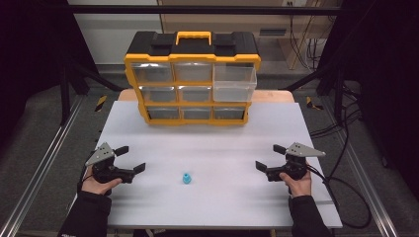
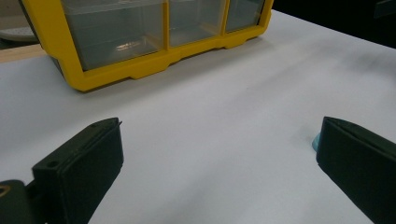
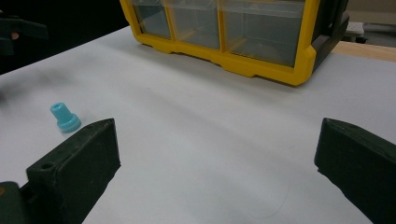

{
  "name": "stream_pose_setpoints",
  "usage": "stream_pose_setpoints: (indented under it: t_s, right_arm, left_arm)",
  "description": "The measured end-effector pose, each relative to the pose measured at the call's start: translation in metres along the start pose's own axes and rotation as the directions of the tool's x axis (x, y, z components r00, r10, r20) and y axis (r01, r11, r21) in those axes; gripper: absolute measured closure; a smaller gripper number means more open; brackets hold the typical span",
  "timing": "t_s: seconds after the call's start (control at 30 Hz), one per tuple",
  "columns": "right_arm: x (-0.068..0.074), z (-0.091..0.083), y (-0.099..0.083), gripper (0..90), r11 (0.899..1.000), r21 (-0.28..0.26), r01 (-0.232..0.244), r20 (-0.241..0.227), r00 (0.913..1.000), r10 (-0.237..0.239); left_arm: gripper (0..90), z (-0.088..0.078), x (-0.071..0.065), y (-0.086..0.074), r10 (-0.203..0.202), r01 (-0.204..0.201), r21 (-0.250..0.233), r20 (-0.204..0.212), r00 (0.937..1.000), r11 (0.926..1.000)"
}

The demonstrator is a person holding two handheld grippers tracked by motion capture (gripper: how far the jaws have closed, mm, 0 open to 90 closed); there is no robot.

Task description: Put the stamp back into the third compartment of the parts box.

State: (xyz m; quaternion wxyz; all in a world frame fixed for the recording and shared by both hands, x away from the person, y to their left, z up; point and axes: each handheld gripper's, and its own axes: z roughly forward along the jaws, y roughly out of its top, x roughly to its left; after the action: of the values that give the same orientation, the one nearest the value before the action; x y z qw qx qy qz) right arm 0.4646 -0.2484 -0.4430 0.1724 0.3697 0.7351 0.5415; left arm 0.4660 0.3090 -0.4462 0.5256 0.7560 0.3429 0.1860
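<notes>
Left tongs (image 1: 131, 159) spread, right tongs (image 1: 270, 157) spread, nothing held; small blue plug (image 1: 187, 178) upright on desk (image 1: 222, 143) between them; yellow drawer organizer (image 1: 192, 79) beyond.

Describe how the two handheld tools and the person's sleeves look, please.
Both the left tool and the right tool are black, each with two blocky black jaws and a grey three-cornered plate on top. A black cable trails from the right one. The person wears dark sleeves.
</notes>
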Motion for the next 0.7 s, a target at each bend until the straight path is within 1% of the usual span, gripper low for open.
stream_pose_setpoints:
  t_s: [0.27,0.47,0.6,0.7]
  right_arm:
    - [0.008,0.005,0.004,0.2,1.000,0.001,0.007,-0.017,0.9998,-0.007]
    - [0.016,0.009,0.007,0.2,1.000,0.007,0.025,-0.033,0.9991,-0.025]
    - [0.019,0.012,0.008,0.2,1.000,0.009,0.024,-0.045,0.9987,-0.024]
    - [0.021,0.013,0.008,0.2,1.000,0.013,0.025,-0.045,0.9987,-0.025]
  left_arm:
    - [0.1,0.000,0.000,0.000,0.000,0.000,-0.003,-0.005,1.0000,1.0000]
    - [0.1,0.000,0.000,0.000,0.001,-0.001,-0.004,-0.006,1.0000,1.0000]
    - [0.1,0.000,0.000,0.000,0.002,-0.002,-0.005,-0.007,1.0000,1.0000]
    - [0.1,0.000,0.000,0.000,0.003,-0.003,-0.003,-0.008,1.0000,1.0000]
